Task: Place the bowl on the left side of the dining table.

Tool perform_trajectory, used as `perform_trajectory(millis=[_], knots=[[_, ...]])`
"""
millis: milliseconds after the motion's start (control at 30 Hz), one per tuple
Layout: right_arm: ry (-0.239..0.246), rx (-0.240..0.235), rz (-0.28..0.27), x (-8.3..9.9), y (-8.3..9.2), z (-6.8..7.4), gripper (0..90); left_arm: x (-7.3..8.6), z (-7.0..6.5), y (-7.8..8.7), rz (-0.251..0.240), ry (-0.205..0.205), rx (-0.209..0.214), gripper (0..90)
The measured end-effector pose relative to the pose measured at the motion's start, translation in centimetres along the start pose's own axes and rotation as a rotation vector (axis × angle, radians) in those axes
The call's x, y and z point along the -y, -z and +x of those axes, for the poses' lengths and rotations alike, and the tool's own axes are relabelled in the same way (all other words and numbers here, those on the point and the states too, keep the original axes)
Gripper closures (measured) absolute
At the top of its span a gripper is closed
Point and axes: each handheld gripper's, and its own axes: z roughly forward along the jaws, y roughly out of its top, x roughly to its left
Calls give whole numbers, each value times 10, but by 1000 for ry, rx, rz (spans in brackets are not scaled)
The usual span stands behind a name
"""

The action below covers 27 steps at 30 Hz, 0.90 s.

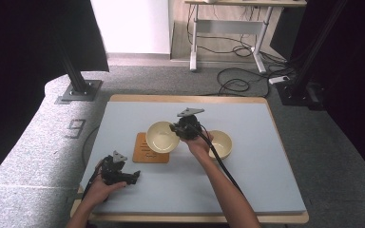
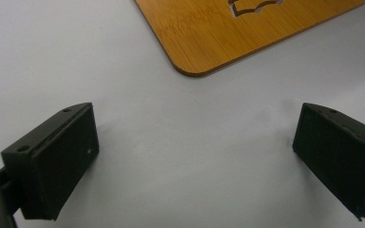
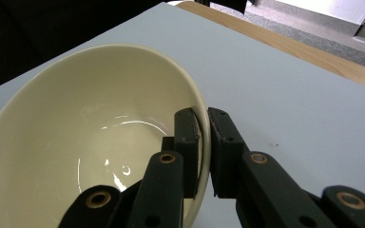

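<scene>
Right hand-held gripper pinching bowl rim.

Grey carpet floor; white wall at twelve o'clock; desk with loose cables at one o'clock.

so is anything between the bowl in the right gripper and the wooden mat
Nothing visible. The right gripper is shut on the rim of the cream bowl, which already overlaps the wooden mat. The second bowl and the open left gripper sit off to the sides.
</scene>
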Motion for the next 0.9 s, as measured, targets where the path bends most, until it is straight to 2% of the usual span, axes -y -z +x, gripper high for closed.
perform_trajectory(millis=[600,900], knots=[[3,-8,15,2,-14,3,835,0,0,0,0,0,0,18],[13,-13,49,1,-26,10,835,0,0,0,-1,-2,-2,20]])
